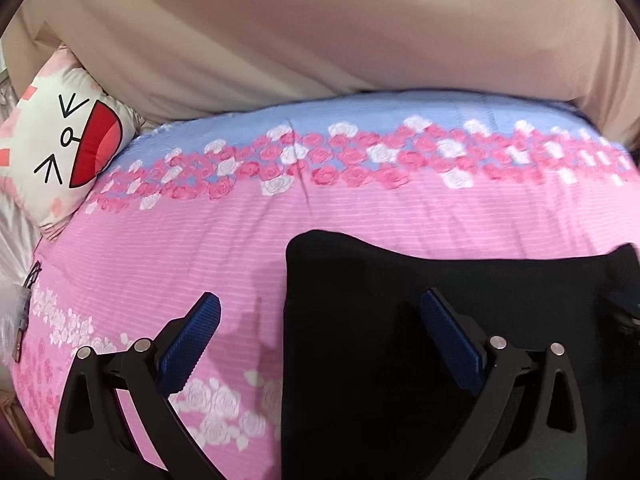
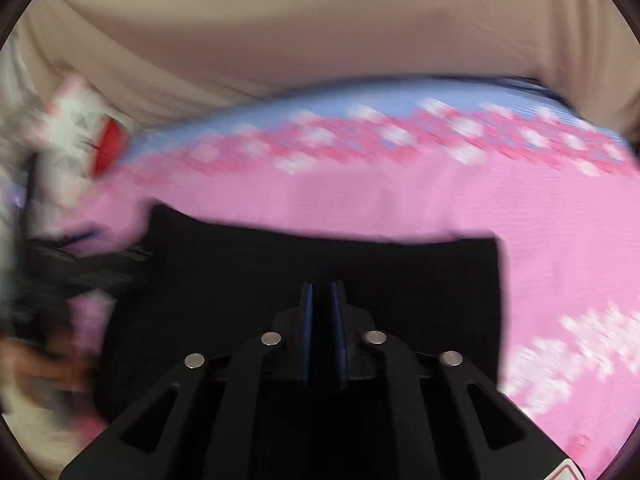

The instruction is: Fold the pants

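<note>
The black pants (image 1: 380,272) lie as a flat folded rectangle on the pink bed cover (image 1: 192,236). My left gripper (image 1: 320,316) hangs open over their left edge. One blue pad (image 1: 448,328) is above the black cloth and the other (image 1: 200,332) is above the pink cover, with nothing between them. In the blurred right wrist view my right gripper (image 2: 322,312) is shut over the middle of the pants (image 2: 248,264), its blue pads almost touching. Whether any cloth is pinched there is too dark to tell.
A white cartoon-face pillow (image 1: 68,148) leans at the bed's far left, seen blurred as the same pillow (image 2: 76,136) in the right wrist view. Beige fabric (image 1: 320,32) rises behind the bed. Bands of pink and white roses (image 1: 320,160) cross the cover. Small dark items (image 1: 28,296) lie at the left edge.
</note>
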Action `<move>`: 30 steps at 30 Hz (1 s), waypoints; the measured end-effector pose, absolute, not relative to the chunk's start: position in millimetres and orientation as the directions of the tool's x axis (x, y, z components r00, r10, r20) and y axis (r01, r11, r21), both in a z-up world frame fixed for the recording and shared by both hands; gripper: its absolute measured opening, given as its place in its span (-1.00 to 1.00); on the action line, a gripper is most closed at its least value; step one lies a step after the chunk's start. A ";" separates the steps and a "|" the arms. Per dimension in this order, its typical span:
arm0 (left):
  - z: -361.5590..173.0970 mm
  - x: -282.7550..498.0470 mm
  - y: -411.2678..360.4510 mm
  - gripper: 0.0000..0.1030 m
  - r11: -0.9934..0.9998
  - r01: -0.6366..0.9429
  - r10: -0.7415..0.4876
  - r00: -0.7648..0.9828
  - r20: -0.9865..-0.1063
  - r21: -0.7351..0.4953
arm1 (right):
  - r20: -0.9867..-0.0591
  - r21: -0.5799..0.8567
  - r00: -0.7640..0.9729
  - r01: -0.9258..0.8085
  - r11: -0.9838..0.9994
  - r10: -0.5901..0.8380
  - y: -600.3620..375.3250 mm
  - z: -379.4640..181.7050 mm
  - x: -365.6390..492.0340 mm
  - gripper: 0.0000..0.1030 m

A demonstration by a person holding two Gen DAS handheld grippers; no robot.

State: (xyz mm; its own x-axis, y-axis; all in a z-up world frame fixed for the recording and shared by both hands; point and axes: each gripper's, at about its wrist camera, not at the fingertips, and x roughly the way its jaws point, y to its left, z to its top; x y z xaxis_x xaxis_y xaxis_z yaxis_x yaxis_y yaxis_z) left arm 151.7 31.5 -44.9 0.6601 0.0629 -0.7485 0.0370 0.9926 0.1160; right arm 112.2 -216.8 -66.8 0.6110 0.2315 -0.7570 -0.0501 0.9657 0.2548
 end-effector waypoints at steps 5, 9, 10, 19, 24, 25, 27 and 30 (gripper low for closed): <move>-32.4 112.3 29.1 0.90 0.992 0.077 0.019 0.679 -0.734 0.097 | -0.684 0.281 0.689 -0.056 0.958 0.241 -211.0 -32.7 58.4 -0.73; -35.1 88.5 21.7 0.91 0.990 0.117 -0.021 0.661 -0.750 0.075 | -0.766 0.182 0.623 -0.022 0.983 0.156 -214.8 -69.0 42.4 -0.75; -36.1 84.1 19.9 0.91 0.990 0.118 -0.021 0.660 -0.751 0.076 | -0.749 0.234 0.636 -0.010 0.972 0.187 -221.2 -67.7 36.8 -0.75; -47.2 48.8 17.6 0.91 0.988 0.106 0.017 0.632 -0.775 0.108 | -0.718 0.144 0.693 0.065 0.987 0.059 -235.2 -42.2 -24.3 -0.03; -56.4 21.4 23.0 0.91 0.985 0.140 -0.001 0.611 -0.792 0.106 | -0.746 0.079 0.665 0.044 0.996 0.030 -241.6 -64.2 -48.8 0.00; -61.0 14.8 24.7 0.91 0.983 0.152 -0.008 0.599 -0.801 0.103 | -0.757 0.073 0.653 0.033 0.997 0.034 -241.9 -71.0 -52.7 0.01; -70.8 4.2 27.6 0.91 0.981 0.156 0.002 0.581 -0.814 0.114 | -0.767 0.078 0.641 0.029 0.997 0.041 -242.2 -80.9 -54.9 0.01; -87.3 -8.7 30.8 0.91 0.976 0.170 0.021 0.542 -0.840 0.134 | -0.776 0.090 0.629 0.038 0.995 0.046 -241.6 -93.3 -48.0 0.01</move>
State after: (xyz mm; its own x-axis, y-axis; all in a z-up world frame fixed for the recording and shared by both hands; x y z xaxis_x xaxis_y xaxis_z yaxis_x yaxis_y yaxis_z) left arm -8.7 30.8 -87.3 0.5422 0.0212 -0.8400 0.1700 0.9762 0.1344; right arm -48.0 -241.6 -93.3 0.6288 0.0460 -0.7762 0.0385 0.9952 0.0901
